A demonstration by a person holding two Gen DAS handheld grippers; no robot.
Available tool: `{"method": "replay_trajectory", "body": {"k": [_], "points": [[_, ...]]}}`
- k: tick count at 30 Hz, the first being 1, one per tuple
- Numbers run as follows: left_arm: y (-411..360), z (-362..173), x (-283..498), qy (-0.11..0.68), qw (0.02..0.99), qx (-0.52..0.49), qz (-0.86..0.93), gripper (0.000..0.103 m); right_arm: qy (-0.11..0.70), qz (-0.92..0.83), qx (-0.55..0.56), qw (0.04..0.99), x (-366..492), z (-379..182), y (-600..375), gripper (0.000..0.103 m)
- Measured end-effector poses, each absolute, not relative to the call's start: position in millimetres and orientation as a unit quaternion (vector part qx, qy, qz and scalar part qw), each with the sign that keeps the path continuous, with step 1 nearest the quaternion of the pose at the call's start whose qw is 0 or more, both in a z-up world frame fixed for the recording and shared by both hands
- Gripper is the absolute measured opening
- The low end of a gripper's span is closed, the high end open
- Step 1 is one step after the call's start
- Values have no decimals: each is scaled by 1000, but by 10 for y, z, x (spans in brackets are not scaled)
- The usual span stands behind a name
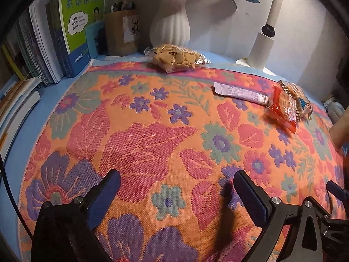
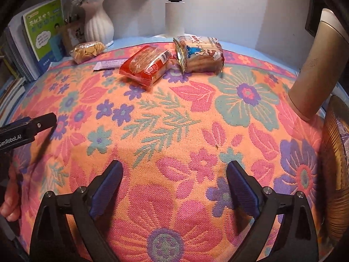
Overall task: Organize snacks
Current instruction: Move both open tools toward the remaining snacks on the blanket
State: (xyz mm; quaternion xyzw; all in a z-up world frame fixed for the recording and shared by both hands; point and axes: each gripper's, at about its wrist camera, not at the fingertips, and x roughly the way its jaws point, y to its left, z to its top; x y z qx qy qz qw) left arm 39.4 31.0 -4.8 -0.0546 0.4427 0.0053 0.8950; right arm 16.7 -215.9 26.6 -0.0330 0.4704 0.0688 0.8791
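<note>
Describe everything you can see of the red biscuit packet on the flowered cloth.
The red biscuit packet is a glossy plastic wrapper, partly clear, showing round biscuits inside, with crimped ends and a white-and-red label. It looks sealed and lies tilted on the flowered cloth near the back edge. A white sachet reaches its left end; a cartoon-printed packet is close on its right.

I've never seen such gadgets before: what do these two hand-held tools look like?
Each tool, left and right, is a black two-pronged fork with triangular cut-outs and silver bolts. The fingers carry ribbed dark blue pads. The left one's side reads "GenRobot.AI" in white, and a thin black cable trails beside it.
</note>
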Motion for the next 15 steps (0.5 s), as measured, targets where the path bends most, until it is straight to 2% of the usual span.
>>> {"method": "replay_trajectory", "body": {"k": [4, 15], "points": [[300, -53, 391, 443, 895, -52, 7, 102, 474, 70, -32, 877, 182, 252, -2151, 103], [308, -50, 387, 443, 895, -52, 7, 102, 475, 71, -27, 877, 173, 245, -2143, 103]]}}
